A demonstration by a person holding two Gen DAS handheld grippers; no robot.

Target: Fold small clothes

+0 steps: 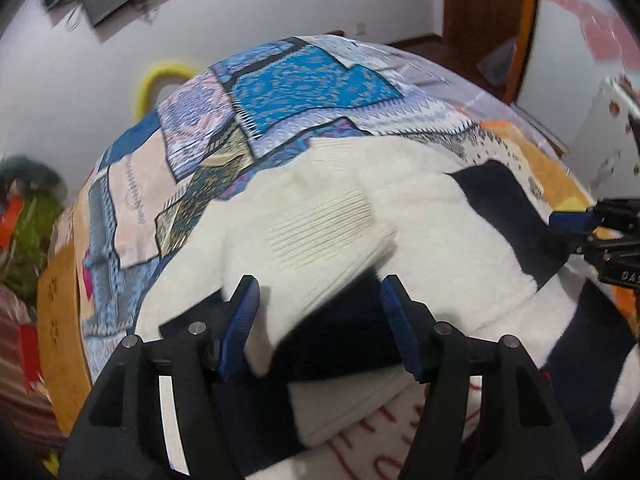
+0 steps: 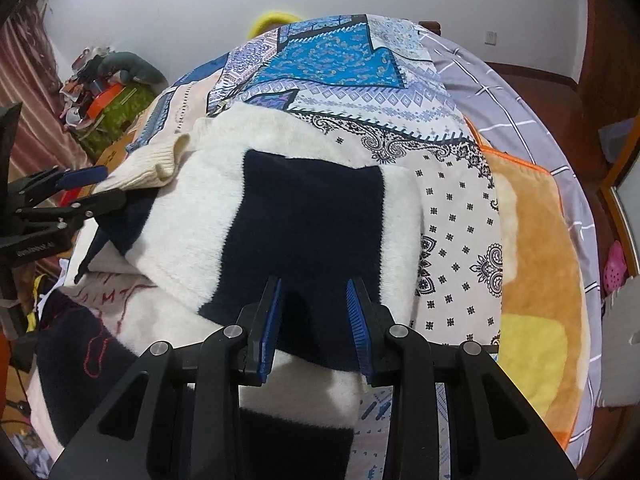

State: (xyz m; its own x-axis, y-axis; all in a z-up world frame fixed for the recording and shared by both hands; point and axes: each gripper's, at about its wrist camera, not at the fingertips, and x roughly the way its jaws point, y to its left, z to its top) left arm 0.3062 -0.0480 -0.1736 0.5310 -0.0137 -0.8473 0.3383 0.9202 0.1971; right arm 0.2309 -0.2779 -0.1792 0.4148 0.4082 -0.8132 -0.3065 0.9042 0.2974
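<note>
Where the sweater [image 2: 312, 216] lies, red stitched lettering [image 2: 112, 296] (unreadable) shows

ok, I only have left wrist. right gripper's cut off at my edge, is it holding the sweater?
Observer: Yes, right gripper is closed on a fold in the navy patch of the sweater.
Operator: What's right of it?
Observer: Orange blanket with a yellow patch, clear of the sweater.
Operator: Left gripper from there?
Observer: Open, tips by the cuff at the sweater's left edge; contact unclear.
</note>
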